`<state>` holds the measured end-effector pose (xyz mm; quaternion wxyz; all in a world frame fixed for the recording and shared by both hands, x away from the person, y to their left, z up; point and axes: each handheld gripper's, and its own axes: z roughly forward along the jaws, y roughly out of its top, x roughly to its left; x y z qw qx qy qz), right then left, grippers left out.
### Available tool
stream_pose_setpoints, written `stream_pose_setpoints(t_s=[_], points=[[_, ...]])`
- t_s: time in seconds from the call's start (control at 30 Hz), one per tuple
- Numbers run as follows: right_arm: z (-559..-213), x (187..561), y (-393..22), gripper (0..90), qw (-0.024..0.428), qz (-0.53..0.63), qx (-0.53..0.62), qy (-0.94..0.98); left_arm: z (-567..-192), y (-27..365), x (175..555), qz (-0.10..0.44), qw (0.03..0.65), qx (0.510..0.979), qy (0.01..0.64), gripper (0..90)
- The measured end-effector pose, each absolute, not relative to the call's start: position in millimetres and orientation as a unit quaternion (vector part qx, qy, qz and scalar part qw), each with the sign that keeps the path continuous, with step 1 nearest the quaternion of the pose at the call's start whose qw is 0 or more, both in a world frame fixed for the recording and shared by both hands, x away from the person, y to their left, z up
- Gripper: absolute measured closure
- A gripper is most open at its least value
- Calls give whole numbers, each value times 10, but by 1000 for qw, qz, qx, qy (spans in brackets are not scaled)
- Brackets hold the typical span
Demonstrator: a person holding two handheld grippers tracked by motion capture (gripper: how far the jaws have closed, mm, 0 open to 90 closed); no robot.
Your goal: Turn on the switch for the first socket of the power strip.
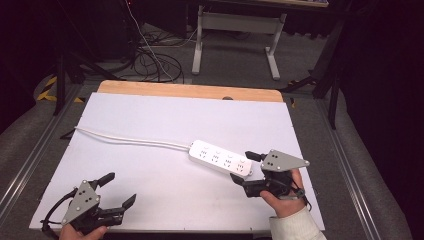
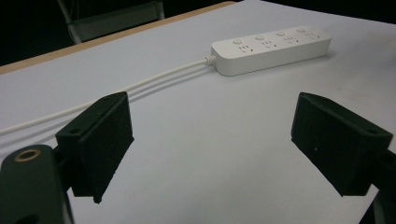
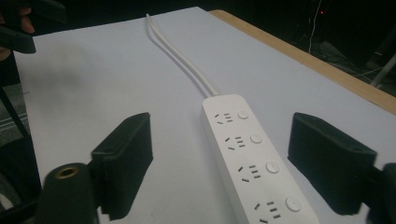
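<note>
A white sheet (image 1: 165, 150) covers the table in a dark room, with a wooden edge (image 1: 190, 91) at the far side. The right gripper (image 1: 246, 169), at the near right, stands with its jaws apart astride the near end of the white power strip (image 1: 220, 158), pads clear of its sides and nothing held, while the left gripper (image 1: 114, 189) waits wide open and empty at the near left. The strip lies right of centre, its cord (image 1: 130, 138) trailing far left; it looks like a light, rigid, smooth plastic bar, so I judge a squeeze across its long sides safest, since the limp cord will drag behind.
</note>
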<state>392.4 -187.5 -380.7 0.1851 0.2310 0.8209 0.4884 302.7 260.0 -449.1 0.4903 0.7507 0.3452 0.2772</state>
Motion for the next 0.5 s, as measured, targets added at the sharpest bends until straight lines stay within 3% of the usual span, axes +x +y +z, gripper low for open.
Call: stream_pose_setpoints(t_s=[0.23, 0.37, 0.5], points=[[-3716, 4041, -1788, 405, 154, 489, 225, 828, -4494, 2599, 3029, 277, 491, 750, 347, 133], [-3685, 4143, -1719, 581, 142, 490, 230, 828, -4494, 2603, 3028, 278, 491, 750, 346, 133], [-3672, 4200, -1679, 677, 135, 494, 233, 826, -4494, 2603, 3030, 278, 491, 750, 346, 133]])
